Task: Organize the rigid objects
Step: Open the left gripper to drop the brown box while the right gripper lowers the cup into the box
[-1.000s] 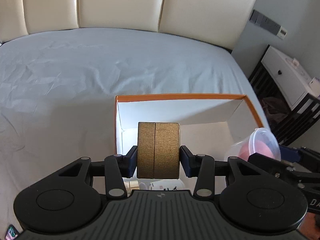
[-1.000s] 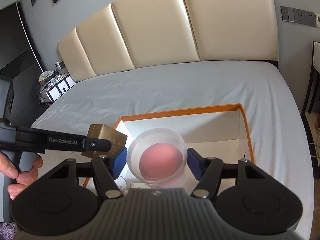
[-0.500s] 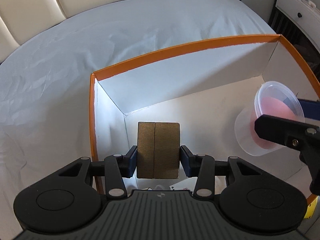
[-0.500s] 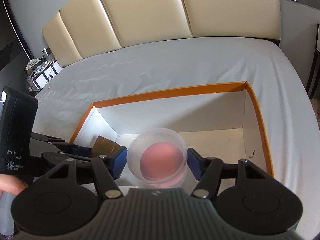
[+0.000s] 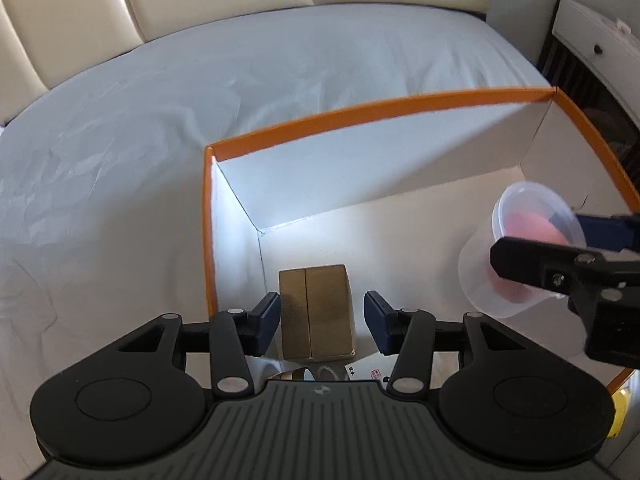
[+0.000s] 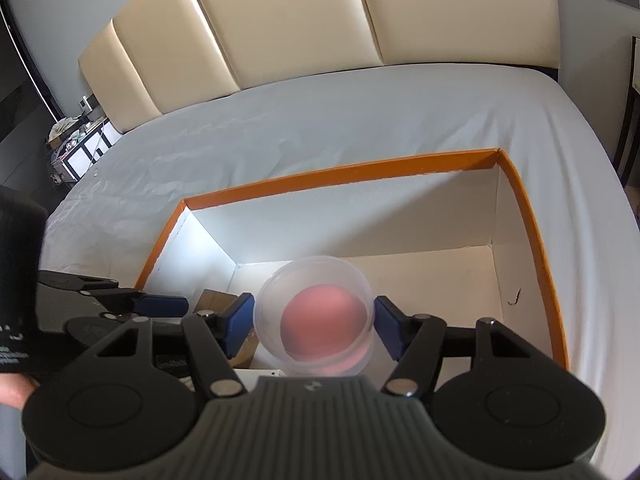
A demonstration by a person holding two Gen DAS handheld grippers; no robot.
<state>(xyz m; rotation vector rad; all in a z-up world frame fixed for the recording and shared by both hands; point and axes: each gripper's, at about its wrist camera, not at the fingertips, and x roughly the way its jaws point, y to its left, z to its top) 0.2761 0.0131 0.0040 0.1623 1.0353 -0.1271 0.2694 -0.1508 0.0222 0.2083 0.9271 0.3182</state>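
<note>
A gold-brown rectangular box stands on the floor of the white carton with the orange rim, near its left wall. My left gripper straddles it; its jaws are opening and a gap shows on each side, so the pads no longer press on it. My right gripper is shut on a clear plastic tub with something pink inside, held above the carton floor. In the left wrist view the tub hangs at the right. The right wrist view shows the gold box partly hidden behind the fingers.
The carton sits on a bed with a pale sheet and a cream padded headboard. Small cards or papers lie on the carton floor under my left gripper. A white nightstand stands at the right.
Both grippers have come down into the carton. The left jaws have spread off the gold box, which now rests on the carton floor. The right gripper still holds the tub.
</note>
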